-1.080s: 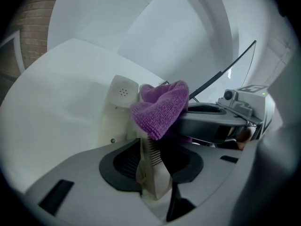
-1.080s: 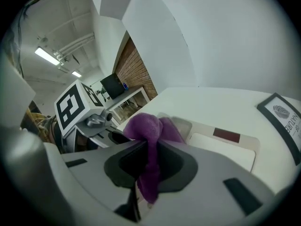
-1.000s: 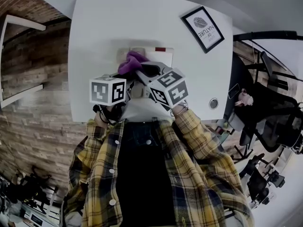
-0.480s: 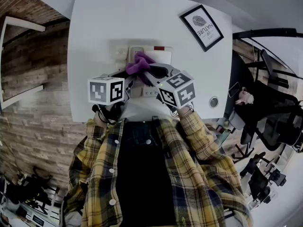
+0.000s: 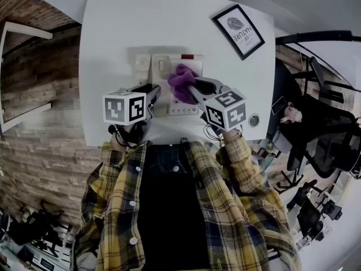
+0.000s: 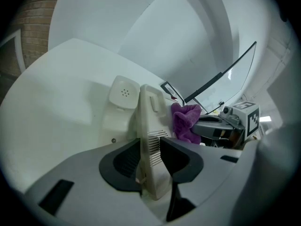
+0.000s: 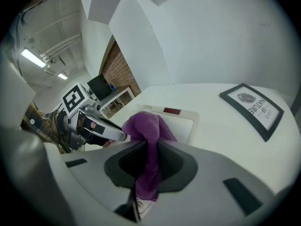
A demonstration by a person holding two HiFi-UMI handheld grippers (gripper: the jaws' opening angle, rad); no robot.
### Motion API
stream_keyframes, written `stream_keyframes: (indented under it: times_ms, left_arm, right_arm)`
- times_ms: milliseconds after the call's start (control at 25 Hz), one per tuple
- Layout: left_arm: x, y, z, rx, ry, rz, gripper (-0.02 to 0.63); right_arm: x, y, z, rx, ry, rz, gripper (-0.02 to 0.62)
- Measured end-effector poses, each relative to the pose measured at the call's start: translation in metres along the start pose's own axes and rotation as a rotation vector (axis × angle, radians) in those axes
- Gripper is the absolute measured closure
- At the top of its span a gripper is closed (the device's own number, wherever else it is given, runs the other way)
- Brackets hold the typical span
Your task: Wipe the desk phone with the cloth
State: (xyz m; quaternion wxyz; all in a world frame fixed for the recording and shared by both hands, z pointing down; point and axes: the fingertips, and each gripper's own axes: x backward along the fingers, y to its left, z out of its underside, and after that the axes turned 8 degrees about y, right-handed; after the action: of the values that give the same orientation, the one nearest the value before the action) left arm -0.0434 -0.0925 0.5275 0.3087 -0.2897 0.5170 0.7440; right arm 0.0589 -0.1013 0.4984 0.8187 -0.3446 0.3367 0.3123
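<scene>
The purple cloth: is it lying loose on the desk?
No, the purple cloth hangs pinched between the jaws of the right hand-held gripper, while the left hand-held gripper clamps the desk phone.

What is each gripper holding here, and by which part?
The left gripper clamps the desk phone by its near edge. The right gripper pinches the purple cloth mid-length, with a bunch ahead of the jaws.

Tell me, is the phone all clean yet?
Not yet. Done: the left gripper clamps the desk phone, and the right gripper pinches the purple cloth. In hand: the cloth is over the phone's middle. Left, probably: the handset and keys.
</scene>
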Motion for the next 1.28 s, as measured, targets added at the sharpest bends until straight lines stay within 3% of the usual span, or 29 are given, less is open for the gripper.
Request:
stream_keyframes:
  times_ms: [360,640,1040,1280]
  left_arm:
    - [-0.001,0.004,0.000,-0.001,0.006,-0.013,0.469]
    - [-0.001,0.003,0.000,-0.002,0.005,-0.009,0.469]
    - [-0.002,0.002,-0.001,-0.004,0.004,-0.003,0.469]
    - [-0.002,0.002,-0.001,-0.005,0.003,-0.002,0.469]
  right_arm:
    - [0.021,-0.031,0.021,-0.042,0.013,0.072,0.535]
    - [0.030,-0.031,0.025,-0.083,-0.019,0.049,0.535]
    - [0.044,0.033,-0.009,-0.063,-0.117,-0.121,0.535]
    - [0.025,0.082,-0.019,-0.063,-0.102,-0.278,0.535]
